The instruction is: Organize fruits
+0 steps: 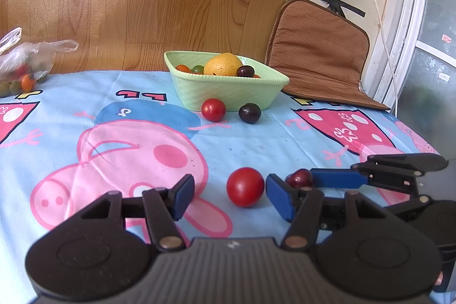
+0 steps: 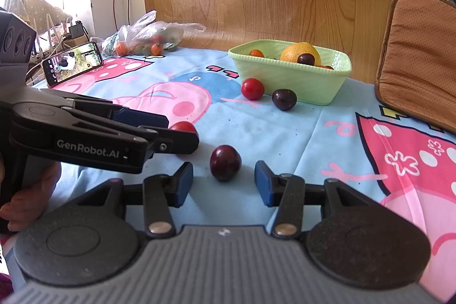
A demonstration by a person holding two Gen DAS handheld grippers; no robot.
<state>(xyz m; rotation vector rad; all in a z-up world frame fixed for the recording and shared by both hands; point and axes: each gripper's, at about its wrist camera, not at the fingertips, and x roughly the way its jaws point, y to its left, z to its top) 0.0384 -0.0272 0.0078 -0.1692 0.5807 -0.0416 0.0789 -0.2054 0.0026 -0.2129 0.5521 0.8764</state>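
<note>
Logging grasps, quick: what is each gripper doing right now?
Left gripper: open, empty, its fingers either side of a round red tomato.
Right gripper: open, empty, a dark purple cherry between its fingers.

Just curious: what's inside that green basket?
In the green basket: an orange, a dark plum, small red and green tomatoes. Anything beneath is covered.

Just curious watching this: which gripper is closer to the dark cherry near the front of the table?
Right. The right gripper has the dark cherry between its open fingers; the left gripper brackets the red tomato beside it.
</note>
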